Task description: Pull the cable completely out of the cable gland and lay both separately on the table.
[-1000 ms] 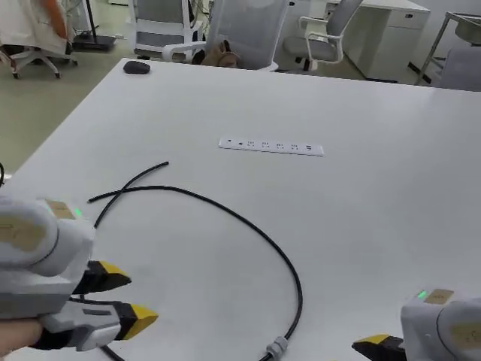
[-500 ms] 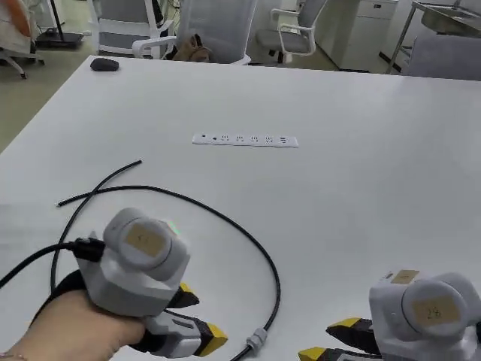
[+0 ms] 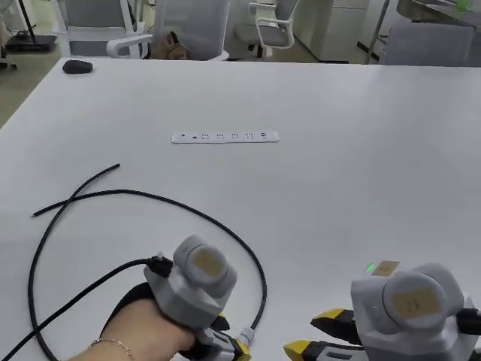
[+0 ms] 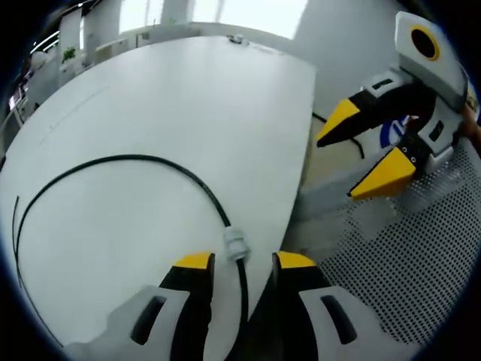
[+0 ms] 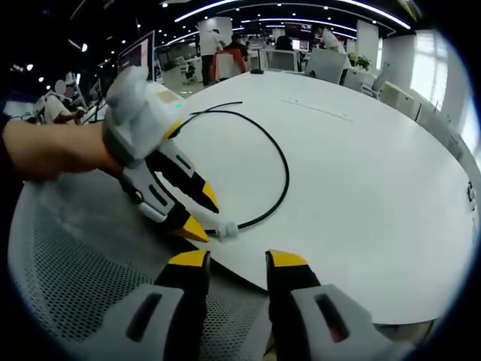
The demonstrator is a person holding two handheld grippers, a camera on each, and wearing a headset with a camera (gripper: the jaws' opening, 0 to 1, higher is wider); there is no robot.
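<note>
The left gripper (image 4: 244, 261) is held with its jaws apart, astride the cable (image 4: 135, 159), and nothing is clamped yet. The pale gland (image 4: 235, 244) sits just ahead of the yellow tips, threaded on the cable near the edge of the table (image 4: 188, 90). The right gripper (image 5: 237, 259) is likewise spread and empty, poised off the table edge near the gland. From the gland the cable is seen sweeping in a broad loop across the table, not yet drawn out. A firm hold is best taken on the cable close behind the gland with one gripper. The gland itself should be pinched by the other and the pull kept straight along the cable, so that neither slips.
</note>
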